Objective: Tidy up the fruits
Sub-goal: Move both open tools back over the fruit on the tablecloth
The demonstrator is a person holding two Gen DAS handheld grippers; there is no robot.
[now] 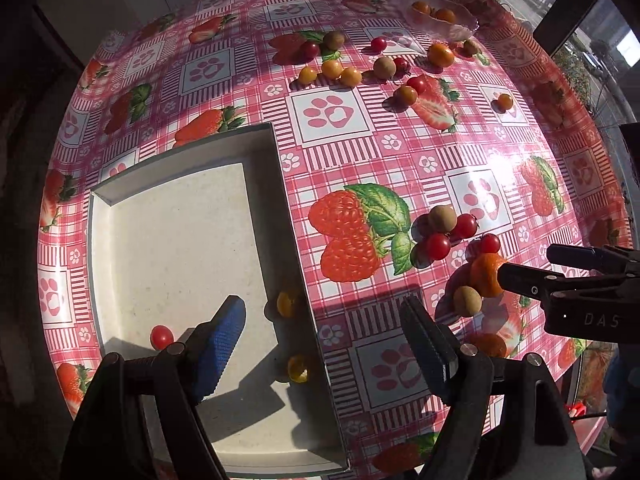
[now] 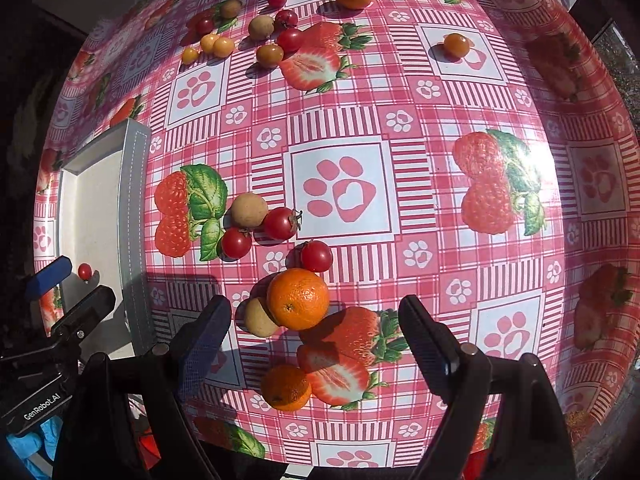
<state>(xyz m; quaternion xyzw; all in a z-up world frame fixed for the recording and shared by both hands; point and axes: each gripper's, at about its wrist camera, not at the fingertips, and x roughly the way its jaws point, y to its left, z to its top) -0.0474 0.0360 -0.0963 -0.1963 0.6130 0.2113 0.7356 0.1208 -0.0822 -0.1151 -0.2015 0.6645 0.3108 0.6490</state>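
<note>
My left gripper [image 2: 64, 292], marked "GenRobot.AI", gapes empty over the tray [image 1: 296, 240] rim; my right gripper [image 2: 316, 332], likewise empty and wide, has bare cloth [image 2: 440, 208] ahead beyond the mandarin [image 2: 298, 298].

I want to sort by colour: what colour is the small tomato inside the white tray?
Red; the cherry tomato in the white tray shows best in the left wrist view.

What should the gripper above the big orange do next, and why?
Probably ease the right gripper down around the big orange. Its jaws stand open and empty, and the orange lies just ahead of them on the tablecloth. A brown fruit touches the orange, so go gently. The white tray holds only three small fruits.
</note>
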